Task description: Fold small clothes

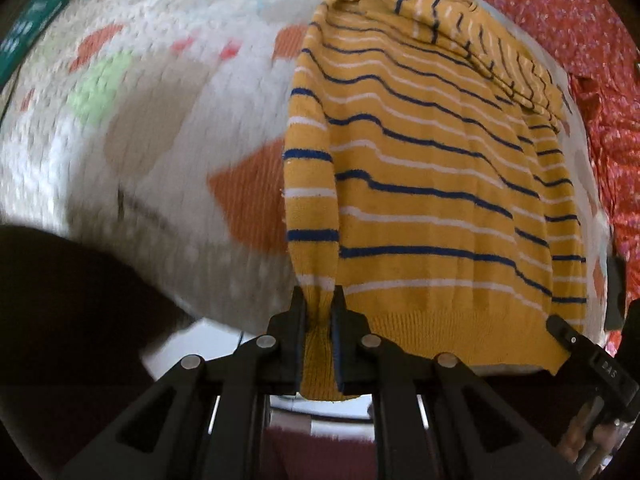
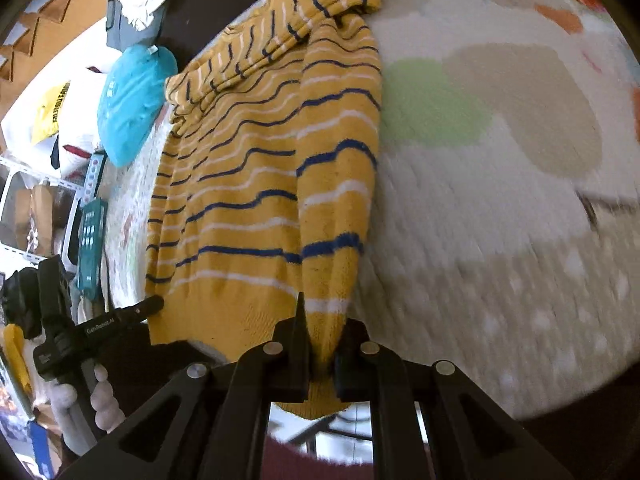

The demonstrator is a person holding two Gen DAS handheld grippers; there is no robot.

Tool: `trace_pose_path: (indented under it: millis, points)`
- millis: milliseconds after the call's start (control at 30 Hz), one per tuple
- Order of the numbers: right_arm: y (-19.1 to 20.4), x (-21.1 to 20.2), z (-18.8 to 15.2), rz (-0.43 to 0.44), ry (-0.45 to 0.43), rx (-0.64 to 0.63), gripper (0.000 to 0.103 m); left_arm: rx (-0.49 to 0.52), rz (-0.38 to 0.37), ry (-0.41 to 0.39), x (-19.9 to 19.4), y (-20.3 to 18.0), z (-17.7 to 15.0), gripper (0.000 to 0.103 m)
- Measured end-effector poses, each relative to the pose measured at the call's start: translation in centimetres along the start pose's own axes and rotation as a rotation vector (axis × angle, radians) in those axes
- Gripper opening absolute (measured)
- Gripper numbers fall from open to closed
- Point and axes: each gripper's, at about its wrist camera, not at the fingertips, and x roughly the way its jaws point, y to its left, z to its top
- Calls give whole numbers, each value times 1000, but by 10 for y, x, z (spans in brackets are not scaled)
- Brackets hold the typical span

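Spread across the bed, a white knitted blanket with orange, green and beige patches carries a mustard sweater striped in navy and white. It lies mostly flat, one sleeve folded across its far end. The left gripper has its jaws nearly closed, pinching a bunched cuff of the near sleeve, the knit squeezed between them and hanging out below. From the right wrist camera, the right gripper looks the same: jaws drawn close, clamping a gathered fold of that sweater at its near edge. A red floral cloth lies beyond, and a teal cushion sits beside the bed.
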Motion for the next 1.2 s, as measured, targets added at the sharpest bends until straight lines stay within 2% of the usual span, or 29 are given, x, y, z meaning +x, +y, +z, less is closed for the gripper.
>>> trace_pose_path:
  millis: [100, 167, 233, 267, 333, 400, 467, 533, 600, 633, 700, 800, 867, 933, 1000, 1067, 1200]
  points:
    - [-17, 0, -15, -12, 36, 43, 8, -52, -62, 38, 3, 10, -13, 12]
    - [-25, 0, -19, -6, 51, 68, 14, -58, -98, 8, -10, 19, -19, 12]
    - [-34, -7, -21, 27, 37, 99, 15, -56, -114, -58, -29, 27, -21, 12]
    - [-35, -11, -21, 38, 28, 104, 17, -49, -117, -88, -42, 34, -26, 15]
    - [-39, -27, -18, 51, -18, 110, 23, -45, -108, -140, -52, 25, -16, 24]
    - [-34, -45, -9, 41, -77, 89, 30, -40, -80, -205, -70, 25, -2, 43]
    - [-20, -55, 4, 17, -111, 29, 31, -25, -44, -254, -77, 25, 25, 46]
    - [3, -56, 20, 4, -127, -47, 31, -7, -1, -305, -80, 16, 53, 46]
    - [30, -49, 38, 1, -115, -106, 31, 14, 48, -369, -77, 7, 101, 50]
    - [48, -44, 48, 2, -111, -140, 31, 10, 65, -386, -74, 8, 114, 51]
    - [82, -31, 63, -4, -112, -201, 31, -16, 104, -433, -63, 10, 160, 51]
    - [140, -9, 98, -20, -127, -313, 32, -81, 140, -445, -44, 28, 207, 51]
    - [174, 10, 121, -34, -138, -373, 32, -133, 140, -443, -32, 47, 224, 51]
    - [211, 38, 149, -40, -137, -432, 33, -171, 152, -439, -22, 66, 225, 51]
    - [245, 70, 173, -59, -133, -496, 40, -232, 169, -370, -7, 88, 231, 50]
    - [279, 109, 195, -108, -140, -568, 52, -285, 101, -342, -2, 104, 239, 50]
    - [314, 173, 222, -236, -140, -673, 54, -380, 52, -357, -10, 129, 252, 51]
